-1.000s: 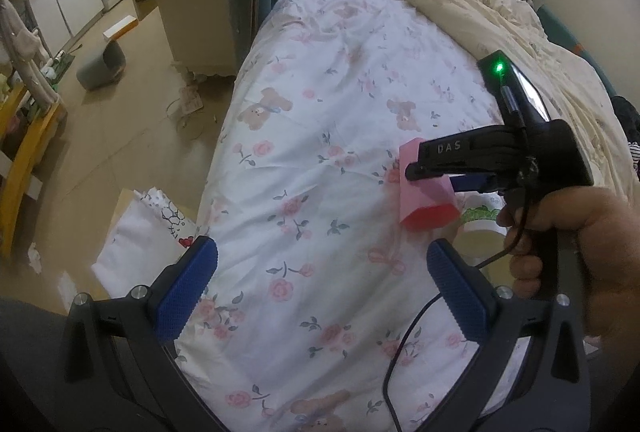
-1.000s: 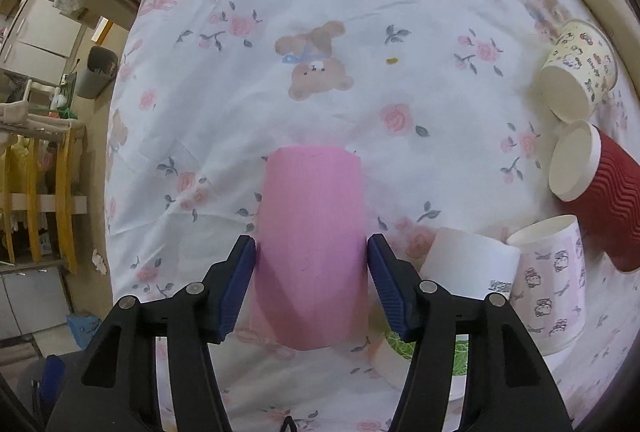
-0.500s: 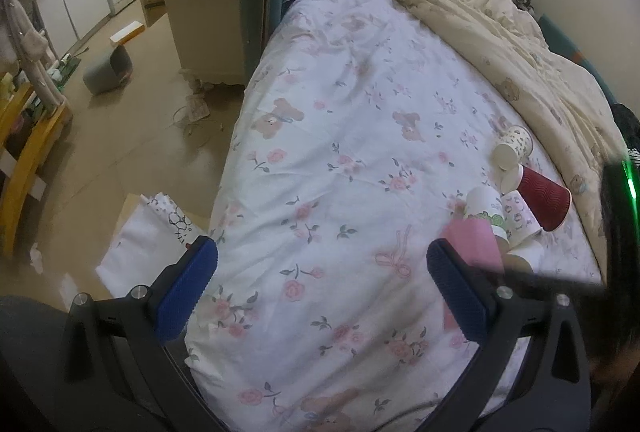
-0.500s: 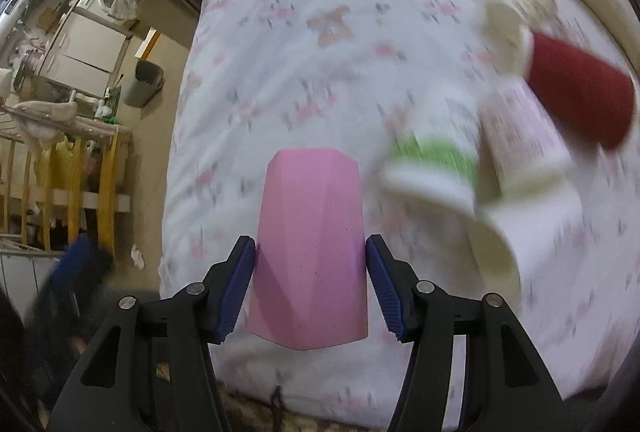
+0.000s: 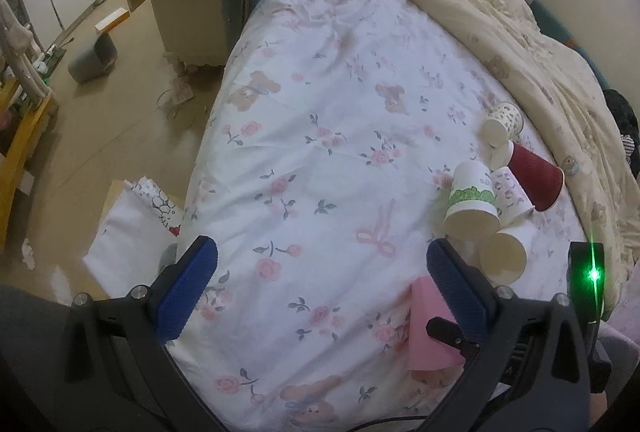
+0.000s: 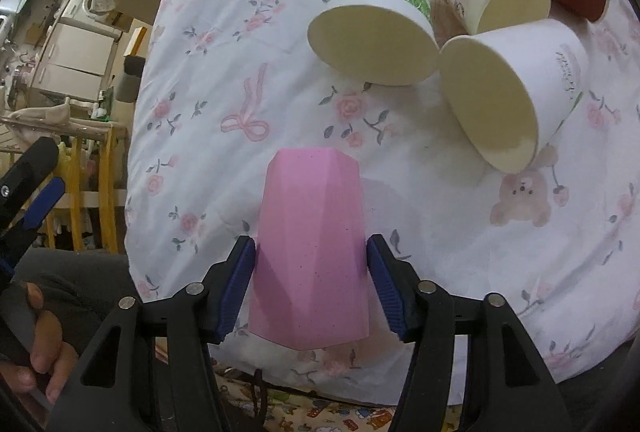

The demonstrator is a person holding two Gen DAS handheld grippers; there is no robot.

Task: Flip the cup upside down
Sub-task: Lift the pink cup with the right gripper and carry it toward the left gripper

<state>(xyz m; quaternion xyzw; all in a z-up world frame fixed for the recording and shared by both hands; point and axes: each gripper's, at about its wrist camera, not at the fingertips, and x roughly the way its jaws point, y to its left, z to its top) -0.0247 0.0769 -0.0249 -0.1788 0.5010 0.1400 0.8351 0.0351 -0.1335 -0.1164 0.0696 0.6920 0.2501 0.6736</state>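
Left wrist view: my left gripper (image 5: pixel 320 288) hangs wide open and empty over the floral bed sheet (image 5: pixel 320 151); the faceted pink plastic cup (image 5: pixel 430 332) shows behind its right finger.

Right wrist view: my right gripper (image 6: pixel 311 288) fingers pinch that cup (image 6: pixel 310 256) at mid-wall. It looks stiff, light and smooth, so I judge mid-body the safest hold.

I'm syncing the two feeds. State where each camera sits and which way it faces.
Left wrist: rides the open left gripper, facing along the floral bed; only its fingers show.
Right wrist: rides the right gripper, looking down at the clamped pink cup; a hand shows lower left.
Shared: pink cup, green-banded paper cup, red cup.
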